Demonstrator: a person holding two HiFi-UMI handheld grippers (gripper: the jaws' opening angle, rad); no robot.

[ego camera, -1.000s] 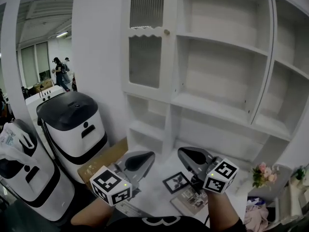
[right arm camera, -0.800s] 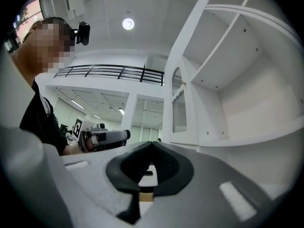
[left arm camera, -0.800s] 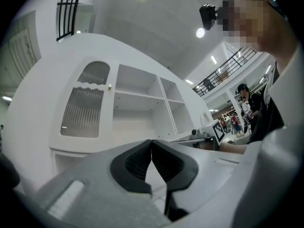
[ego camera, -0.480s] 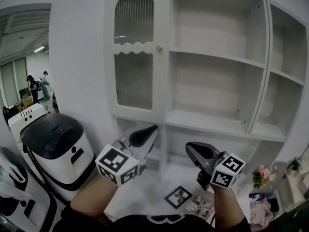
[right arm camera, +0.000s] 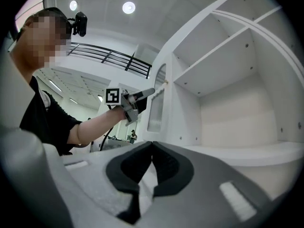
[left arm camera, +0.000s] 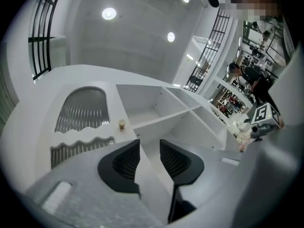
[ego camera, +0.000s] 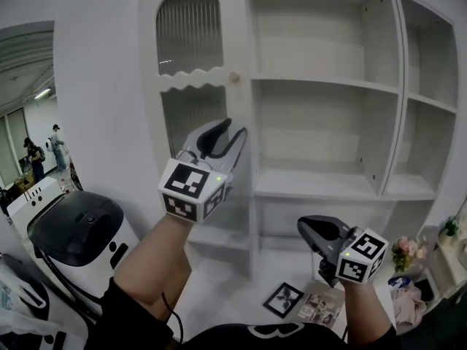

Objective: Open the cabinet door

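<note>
The white cabinet door (ego camera: 193, 86), with arched ribbed glass panes, stands closed at the left of the shelf unit. Its small round knob (ego camera: 234, 76) sits on the door's right edge. My left gripper (ego camera: 232, 133) is raised in front of the door, just below the knob and apart from it. Its jaws have just been opening and nothing is between them. In the left gripper view the knob (left arm camera: 121, 124) lies up and left of the left gripper (left arm camera: 149, 144). My right gripper (ego camera: 310, 228) hangs low at the right, shut and empty (right arm camera: 152, 144).
Open white shelves (ego camera: 328, 184) fill the right side. A black and white appliance (ego camera: 80, 228) stands at the lower left. Photo cards (ego camera: 284, 300) lie on the floor, with flowers (ego camera: 405, 252) at the right. People (ego camera: 33, 159) stand far off at the left.
My left gripper has risen from low near the floor to just under the door knob, and its jaws have opened. The right gripper has shifted a little to the right.
</note>
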